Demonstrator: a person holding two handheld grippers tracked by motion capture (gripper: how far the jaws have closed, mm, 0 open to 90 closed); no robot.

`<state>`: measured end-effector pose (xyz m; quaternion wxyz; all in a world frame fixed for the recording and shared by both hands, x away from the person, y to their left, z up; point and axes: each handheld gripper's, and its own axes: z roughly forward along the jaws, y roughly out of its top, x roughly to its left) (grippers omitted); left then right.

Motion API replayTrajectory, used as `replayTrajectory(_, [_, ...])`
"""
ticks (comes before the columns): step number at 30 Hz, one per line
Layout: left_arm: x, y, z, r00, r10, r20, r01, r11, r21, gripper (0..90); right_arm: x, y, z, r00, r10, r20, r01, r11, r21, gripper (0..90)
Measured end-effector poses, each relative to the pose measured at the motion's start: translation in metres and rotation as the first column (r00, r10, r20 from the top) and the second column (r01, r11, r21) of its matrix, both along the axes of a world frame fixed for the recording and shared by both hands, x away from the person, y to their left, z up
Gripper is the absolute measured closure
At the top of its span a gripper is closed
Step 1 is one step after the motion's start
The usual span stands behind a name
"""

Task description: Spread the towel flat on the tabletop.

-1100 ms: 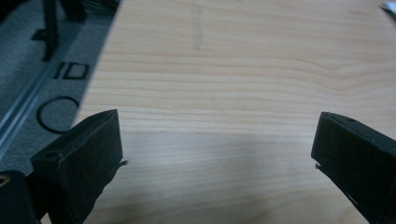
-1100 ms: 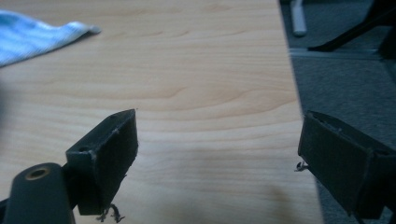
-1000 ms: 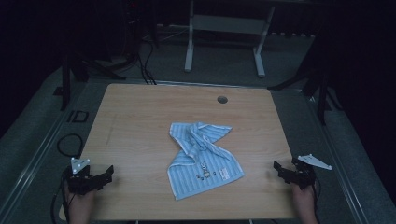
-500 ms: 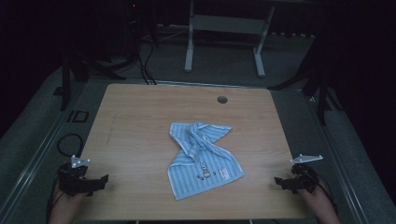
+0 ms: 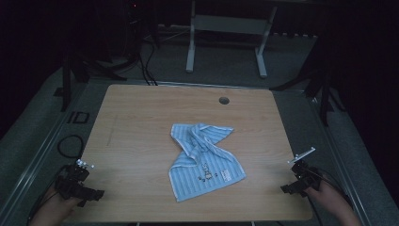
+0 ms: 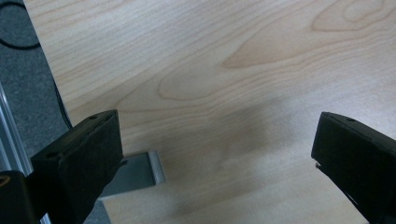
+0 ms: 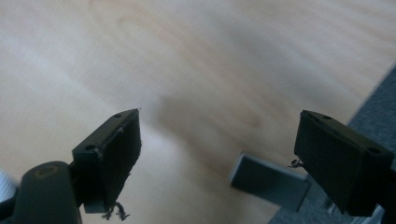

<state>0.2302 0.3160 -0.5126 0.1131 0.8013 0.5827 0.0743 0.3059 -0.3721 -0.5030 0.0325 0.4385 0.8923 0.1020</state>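
Observation:
A light blue striped towel (image 5: 204,160) lies crumpled in the middle of the wooden table (image 5: 141,117), its far part folded over itself. My left gripper (image 5: 92,193) hovers at the near left corner, far from the towel. In the left gripper view its fingers (image 6: 79,163) stand wide apart over bare wood, so the left gripper (image 6: 217,154) is open and holds nothing. My right gripper (image 5: 287,189) sits at the near right edge. Its fingers (image 7: 112,149) are also spread over bare wood, and the right gripper (image 7: 219,154) is open and holds nothing.
A round cable hole (image 5: 224,100) sits near the table's far edge. A black cable loop (image 5: 70,146) lies on the floor at the left. A white desk frame (image 5: 226,28) stands behind. Grey table brackets (image 6: 135,172) (image 7: 268,179) show at the near corners.
Both grippers have drawn back a little toward the table's near edge and corners. The towel has not moved.

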Motion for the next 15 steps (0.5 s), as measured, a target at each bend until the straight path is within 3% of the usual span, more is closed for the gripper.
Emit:
replayTrajectory(4, [0.0,-0.002,0.001,0.9989,-0.014,-0.044,0.015,0.9997,0.021,1.8,0.001,0.004,0.0,0.9982,0.047,-0.038,-0.048,0.999,-0.021,14.4])
replayTrajectory(7, [0.0,-0.007,0.0,0.9947,-0.046,-0.093,0.05,0.9975,0.049,1.9,0.003,0.008,-0.002,0.9911,0.071,-0.113,-0.073,0.997,-0.019,14.3])
replayTrajectory(8, [0.001,-0.012,-0.002,0.9902,-0.069,-0.121,0.077,0.9952,0.061,1.9,0.004,0.009,-0.003,0.9875,0.079,-0.136,-0.085,0.996,-0.035,14.2])
replayTrajectory(11, [0.004,-0.016,-0.003,0.9905,-0.079,-0.112,0.087,0.9937,0.071,1.9,0.005,0.014,-0.006,0.9816,0.101,-0.162,-0.112,0.992,-0.064,13.1])
replayTrajectory(15, [0.008,-0.02,-0.003,0.9904,-0.088,-0.106,0.093,0.9944,0.05,1.9,0.007,0.017,-0.007,0.9827,0.109,-0.15,-0.12,0.991,-0.061,13.1])
